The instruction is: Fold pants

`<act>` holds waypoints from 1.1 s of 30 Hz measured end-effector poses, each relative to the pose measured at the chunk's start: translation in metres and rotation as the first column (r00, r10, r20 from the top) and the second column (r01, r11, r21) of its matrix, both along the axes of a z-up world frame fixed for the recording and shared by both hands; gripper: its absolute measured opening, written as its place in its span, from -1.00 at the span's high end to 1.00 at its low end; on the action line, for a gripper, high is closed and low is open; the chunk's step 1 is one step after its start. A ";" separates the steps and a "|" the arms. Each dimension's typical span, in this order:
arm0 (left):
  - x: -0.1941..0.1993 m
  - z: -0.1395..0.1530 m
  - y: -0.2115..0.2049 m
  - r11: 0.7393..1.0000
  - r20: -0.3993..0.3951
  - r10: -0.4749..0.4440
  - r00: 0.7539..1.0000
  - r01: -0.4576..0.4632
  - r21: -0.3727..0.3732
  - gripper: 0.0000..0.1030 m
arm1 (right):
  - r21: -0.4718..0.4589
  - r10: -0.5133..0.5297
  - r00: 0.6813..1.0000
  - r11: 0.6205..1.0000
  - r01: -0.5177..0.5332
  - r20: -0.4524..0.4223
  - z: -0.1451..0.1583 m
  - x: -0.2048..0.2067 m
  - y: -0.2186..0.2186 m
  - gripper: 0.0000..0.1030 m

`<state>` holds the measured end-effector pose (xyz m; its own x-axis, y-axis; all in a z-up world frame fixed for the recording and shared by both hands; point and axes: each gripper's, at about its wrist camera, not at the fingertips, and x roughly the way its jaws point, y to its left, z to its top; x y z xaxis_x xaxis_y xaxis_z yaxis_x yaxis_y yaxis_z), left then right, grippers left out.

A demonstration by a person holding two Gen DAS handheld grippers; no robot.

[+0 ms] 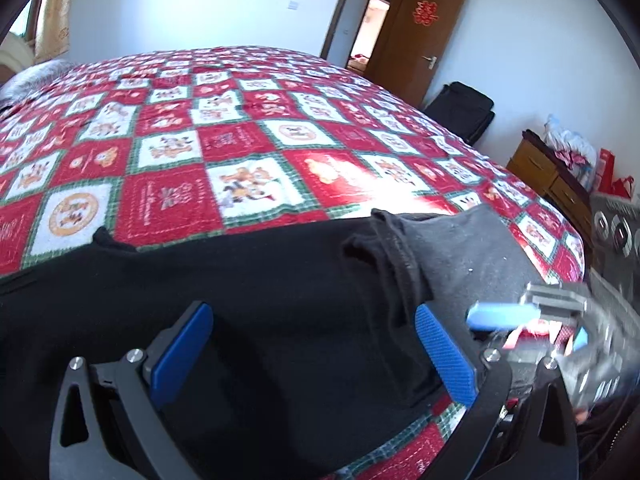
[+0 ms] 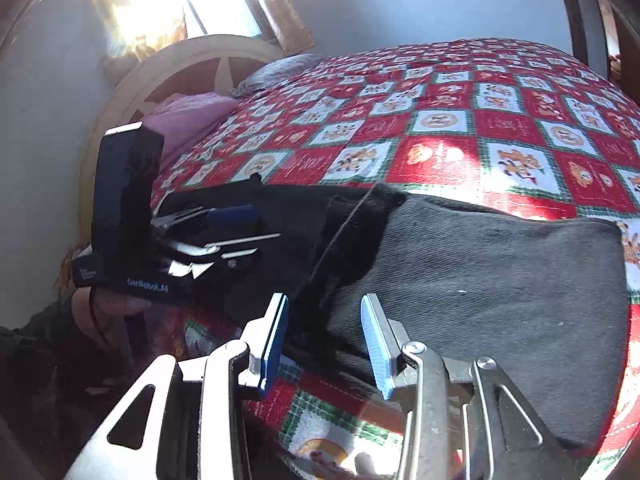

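Note:
Black pants (image 1: 260, 280) lie folded across the near edge of the bed, the right part (image 2: 480, 280) looking dark grey in the sun. My left gripper (image 1: 314, 312) hangs open and wide over the black cloth, nothing pressed between its blue pads (image 1: 184, 344). My right gripper (image 2: 324, 304) stands open low over the fold's near edge. Cloth lies under and between its pads (image 2: 276, 336), which do not press on it. Each view shows the other gripper: the right gripper (image 1: 532, 324) blurred, the left gripper (image 2: 252, 236) held by a hand (image 2: 104, 312).
A red, white and green checked quilt (image 1: 240, 140) covers the bed. A cream headboard (image 2: 180, 64) and pink pillow (image 2: 188, 116) lie at its far left. A brown door (image 1: 420, 32), black suitcase (image 1: 464, 108) and wooden dresser (image 1: 552, 176) stand beyond the bed.

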<state>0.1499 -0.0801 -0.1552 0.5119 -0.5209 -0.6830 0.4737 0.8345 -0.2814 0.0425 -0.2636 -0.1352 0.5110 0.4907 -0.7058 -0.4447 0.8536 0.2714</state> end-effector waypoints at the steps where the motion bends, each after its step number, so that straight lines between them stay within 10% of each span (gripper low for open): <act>1: 0.001 0.000 0.003 1.000 -0.003 0.007 1.000 -0.007 -0.003 -1.00 | -0.045 0.013 1.000 0.999 -0.012 0.017 -0.003 -0.002 0.011 0.22; 4: 0.002 -0.002 0.011 0.999 -0.018 0.029 0.999 -0.029 -0.025 -1.00 | -0.203 -0.024 0.997 0.978 0.040 0.078 -0.011 0.001 0.033 0.22; 7: 0.001 -0.002 0.018 0.998 -0.027 0.037 0.999 -0.038 -0.051 -1.00 | -0.215 -0.026 0.997 0.976 0.041 0.068 -0.014 0.005 0.033 0.85; 17: -0.003 -0.002 0.004 0.998 -0.027 -0.021 0.999 0.019 -0.065 -1.00 | -0.238 0.040 0.997 0.971 -0.025 0.059 -0.025 -0.007 0.040 0.88; 19: -0.007 0.000 -0.006 0.997 -0.016 -0.059 0.998 0.058 -0.055 -1.00 | -0.205 0.026 0.998 0.979 -0.016 0.049 -0.021 -0.005 0.034 0.76; 21: -0.007 0.001 -0.016 0.994 -0.018 -0.094 0.995 0.093 -0.054 -0.99 | -0.201 0.030 0.998 0.979 -0.019 0.052 -0.010 -0.007 0.026 0.10; 27: -0.002 0.000 -0.048 0.983 -0.046 -0.170 0.984 0.166 -0.072 -0.68 | -0.133 -0.126 0.975 0.979 0.151 0.182 0.025 -0.027 -0.046 0.08; 32: 0.005 -0.006 -0.066 0.991 -0.073 -0.137 0.988 0.135 -0.021 -0.41 | 0.085 -0.412 0.896 0.911 0.404 0.165 0.032 -0.028 -0.123 0.04; 33: 0.005 -0.005 -0.067 0.992 -0.073 -0.127 0.989 0.127 -0.009 -0.09 | 0.107 -0.446 0.882 0.895 0.434 0.152 0.031 -0.026 -0.132 0.03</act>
<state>0.1554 -0.1472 -0.1602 0.3899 -0.5815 -0.7140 0.5539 0.7675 -0.3227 0.0165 -0.3952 -0.1038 0.7929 0.2313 -0.5637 -0.0721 0.9542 0.2903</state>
